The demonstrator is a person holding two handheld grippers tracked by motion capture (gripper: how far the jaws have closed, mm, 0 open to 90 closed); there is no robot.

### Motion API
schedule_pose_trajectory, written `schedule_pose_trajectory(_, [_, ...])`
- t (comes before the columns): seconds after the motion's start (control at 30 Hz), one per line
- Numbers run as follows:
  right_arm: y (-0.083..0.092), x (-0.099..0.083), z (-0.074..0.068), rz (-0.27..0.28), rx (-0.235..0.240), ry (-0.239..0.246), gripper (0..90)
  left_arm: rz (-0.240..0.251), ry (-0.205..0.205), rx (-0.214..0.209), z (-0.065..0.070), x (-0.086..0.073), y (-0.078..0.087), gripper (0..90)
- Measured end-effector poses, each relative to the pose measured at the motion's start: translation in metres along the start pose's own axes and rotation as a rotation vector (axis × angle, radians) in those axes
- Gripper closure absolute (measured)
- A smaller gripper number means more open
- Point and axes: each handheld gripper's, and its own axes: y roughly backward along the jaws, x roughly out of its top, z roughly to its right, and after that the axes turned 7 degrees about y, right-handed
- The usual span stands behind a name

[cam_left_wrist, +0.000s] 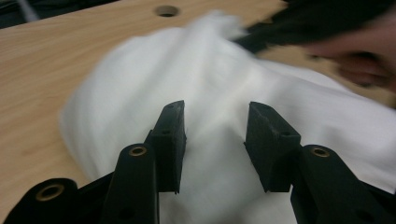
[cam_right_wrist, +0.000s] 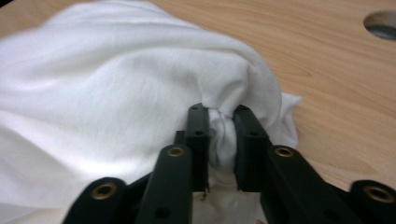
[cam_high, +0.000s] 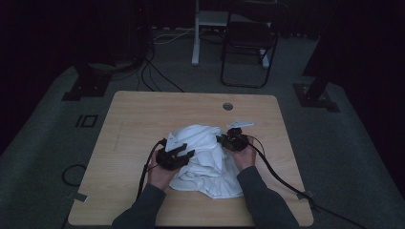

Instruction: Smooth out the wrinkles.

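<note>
Clearly the work in hand is the handling of a white cloth [cam_high: 203, 157], and it looks to be at an early stage. The cloth lies bunched in a rumpled heap on the wooden table [cam_high: 129, 143], a little nearer the person's edge than the round cable hole [cam_high: 228, 106], which sits well beyond the heap toward the far edge. Nothing about the heap is flat, squared or folded yet; it rises in a soft mound with loose folds spilling toward the person.

The right gripper [cam_right_wrist: 219, 135], at the heap's right side, is clenched on a pinch of the fabric: in the right gripper view a gathered tuck of cloth is squeezed between its two black jaws, close to an edge that trails onto the bare wood. The left gripper [cam_left_wrist: 215, 140], at the heap's left side, stands released, its jaws parted with the cloth's surface lying under and between them but not pressed by either pad; the picture there is blurred.

So one grasp appears made and the second not yet taken. By this reading most of the job remains: the left gripper has to take its own hold on the heap, and the cloth would then need to be lifted or drawn apart, spread on the table, and put in whatever order is wanted.
</note>
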Motion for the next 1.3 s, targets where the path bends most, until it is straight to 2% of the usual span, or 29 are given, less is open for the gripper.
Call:
schedule_pose_trajectory(0.07, [-0.003, -0.001, 0.003, 0.000, -0.007, -0.022, 80.6, -0.033, -0.038, -0.028, 0.012, -0.012, 0.004, 61.0])
schedule_pose_trajectory(0.13, [-0.003, -0.002, 0.005, 0.002, -0.012, -0.031, 80.7, -0.065, -0.075, -0.018, 0.020, -0.027, 0.003, 68.7])
schedule_pose_trajectory(0.17, [-0.003, -0.001, 0.006, 0.005, -0.016, -0.039, 80.7, -0.070, -0.079, -0.033, 0.022, -0.033, 0.003, 72.6])
schedule_pose_trajectory(0.23, [-0.003, -0.001, 0.008, 0.013, -0.026, -0.052, 80.8, -0.061, -0.045, -0.062, 0.026, -0.041, 0.006, 77.1])
schedule_pose_trajectory(0.3, [-0.002, 0.001, 0.009, 0.023, -0.031, -0.070, 80.4, -0.053, -0.048, -0.084, 0.032, -0.046, 0.010, 76.8])
schedule_pose_trajectory(0.37, [-0.002, 0.002, 0.010, 0.029, -0.032, -0.077, 78.5, -0.072, -0.064, -0.092, 0.035, -0.047, 0.011, 74.4])
schedule_pose_trajectory(0.47, [-0.002, 0.002, 0.009, 0.023, -0.040, -0.077, 72.5, -0.052, -0.056, -0.115, 0.035, -0.046, 0.019, 64.7])
schedule_pose_trajectory(0.53, [0.002, 0.002, 0.009, 0.026, -0.035, -0.080, 62.0, -0.026, -0.055, -0.101, 0.029, -0.041, 0.023, 59.0])
schedule_pose_trajectory(0.63, [0.019, 0.001, 0.004, 0.055, -0.016, -0.067, 51.4, 0.024, -0.016, -0.084, 0.013, -0.031, 0.030, 56.3])
schedule_pose_trajectory(0.73, [0.039, 0.000, -0.005, 0.111, 0.016, -0.049, 47.0, 0.086, 0.026, -0.069, -0.004, -0.019, 0.037, 55.1])
schedule_pose_trajectory(0.8, [0.047, -0.002, -0.013, 0.128, 0.052, -0.028, 46.4, 0.090, 0.048, -0.050, -0.014, -0.010, 0.034, 54.7])
schedule_pose_trajectory(0.87, [0.046, -0.005, -0.020, 0.103, 0.093, -0.017, 45.9, 0.065, 0.064, -0.042, -0.022, -0.004, 0.024, 54.2])
schedule_pose_trajectory(0.9, [0.042, -0.007, -0.023, 0.070, 0.100, -0.002, 46.4, 0.037, 0.068, -0.034, -0.025, -0.002, 0.013, 53.9])
schedule_pose_trajectory(0.93, [0.034, -0.010, -0.027, 0.003, 0.093, 0.020, 59.9, 0.014, 0.081, -0.029, -0.026, -0.001, 0.006, 53.5])
schedule_pose_trajectory(0.97, [0.031, -0.013, -0.027, -0.022, 0.110, 0.022, 71.6, -0.007, 0.086, -0.020, -0.027, -0.002, 0.001, 53.5])
schedule_pose_trajectory(1.0, [0.030, -0.016, -0.025, -0.023, 0.120, 0.019, 78.9, -0.022, 0.089, -0.020, -0.027, -0.003, -0.003, 53.5])
schedule_pose_trajectory(1.03, [0.032, -0.018, -0.023, -0.022, 0.111, 0.013, 83.2, -0.034, 0.084, -0.019, -0.026, -0.006, -0.007, 53.5])
schedule_pose_trajectory(1.17, [0.050, -0.027, -0.009, 0.020, 0.065, -0.026, 83.6, -0.047, 0.063, 0.000, -0.026, -0.013, -0.013, 53.6])
schedule_pose_trajectory(1.27, [0.053, -0.034, -0.004, -0.010, 0.059, -0.039, 83.1, -0.043, 0.071, -0.004, -0.028, -0.012, -0.014, 53.7])
schedule_pose_trajectory(1.3, [0.052, -0.037, -0.003, -0.026, 0.059, -0.036, 82.8, -0.042, 0.048, 0.016, -0.029, -0.010, -0.018, 53.7])
